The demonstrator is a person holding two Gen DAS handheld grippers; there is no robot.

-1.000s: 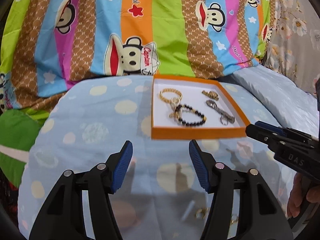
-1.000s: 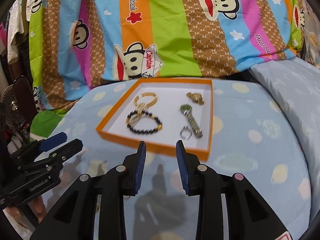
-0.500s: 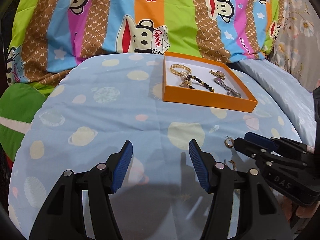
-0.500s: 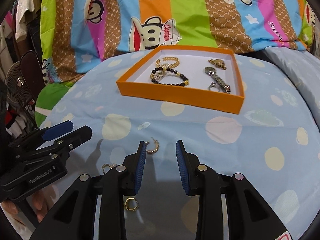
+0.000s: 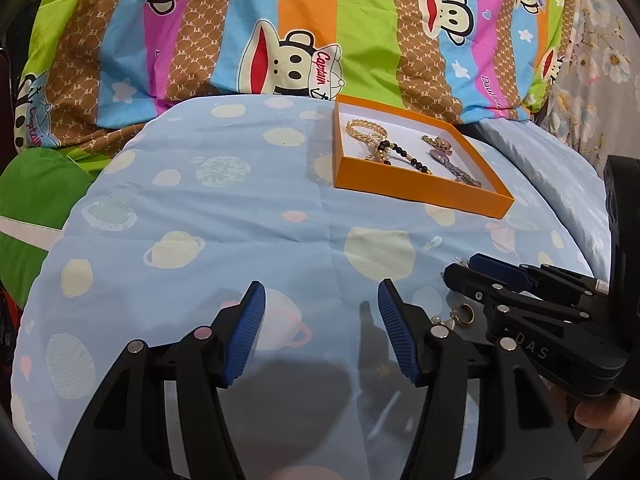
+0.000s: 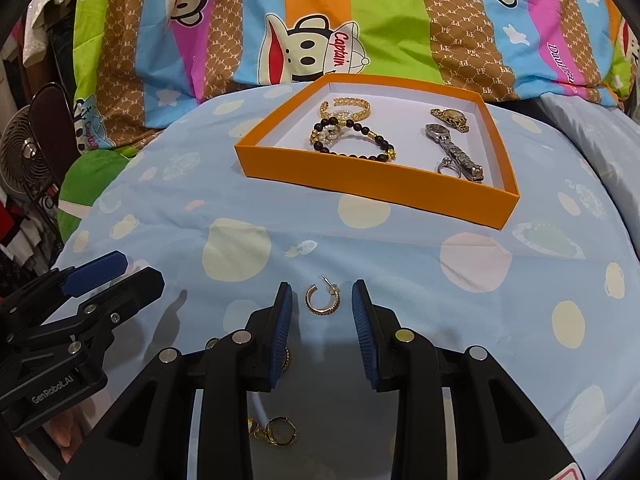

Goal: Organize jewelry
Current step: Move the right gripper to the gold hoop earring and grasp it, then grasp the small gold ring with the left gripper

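The right gripper [image 6: 322, 312] has closed in on a gold hoop earring [image 6: 323, 299], which half a second ago lay just past its left fingertip and now sits between the two blue pads, touching neither. The fingers stand partly open and grip nothing. The earring lies flat on the pale blue spotted sheet [image 6: 460, 264], its post pointing away from the fingers. More gold earrings [image 6: 276, 430] rest on the sheet under the gripper body, behind the pads. Beyond the fingertips, well apart, stands an orange tray [image 6: 376, 184] holding a black bead bracelet [image 6: 356, 142], a gold chain bracelet [image 6: 346, 106], a silver watch [image 6: 452, 146], a gold watch [image 6: 450, 118] and a ring [image 6: 448, 167]. The left gripper [image 5: 320, 320] hovers to the left of the right one, its fingers wide apart and empty above the sheet. A striped cartoon-monkey quilt [image 6: 320, 32] rises behind the tray.
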